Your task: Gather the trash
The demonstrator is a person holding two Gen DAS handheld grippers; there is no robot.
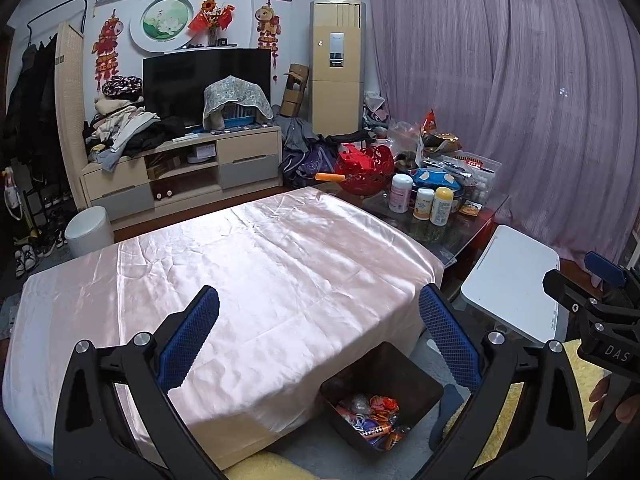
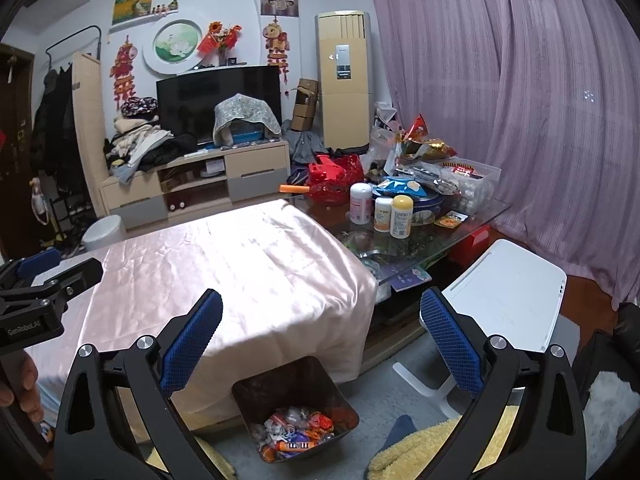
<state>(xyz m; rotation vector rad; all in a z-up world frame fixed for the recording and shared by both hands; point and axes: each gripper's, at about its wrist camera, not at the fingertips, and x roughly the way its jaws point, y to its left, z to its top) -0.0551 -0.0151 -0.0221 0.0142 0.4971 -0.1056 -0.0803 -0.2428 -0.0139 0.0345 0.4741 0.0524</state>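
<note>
With both tools held up over the near edge, the pink-clothed counter (image 1: 248,280) reads as bare, no wrappers on it that I can see. Left gripper (image 1: 320,336) hovers above the cloth, jaws spread wide, nothing between the blue pads. From the right wrist view its body pokes in at 9 o'clock, a hand (image 2: 20,384) on the grip.

Black bin (image 1: 380,396) sits on the floor at 6 o'clock, tucked against the counter's front drape, likely so drops off the edge are short. It holds the trash (image 2: 296,432): crumpled snack wrappers, orange, white, purple, covering the bottom.

Right gripper (image 2: 322,340) hangs roughly over the bin, jaws also spread and empty; probably just let go or idle, can't tell which.

Towards 2 o'clock, the glass end of the counter carries bottles (image 2: 384,212), a red basket (image 2: 332,184) and snack bags (image 2: 420,140). These look like household stuff, not obviously trash. White side table (image 2: 508,292) at 3 o'clock is bare.

Judgement: collection looks about done, unless the far clutter counts.
</note>
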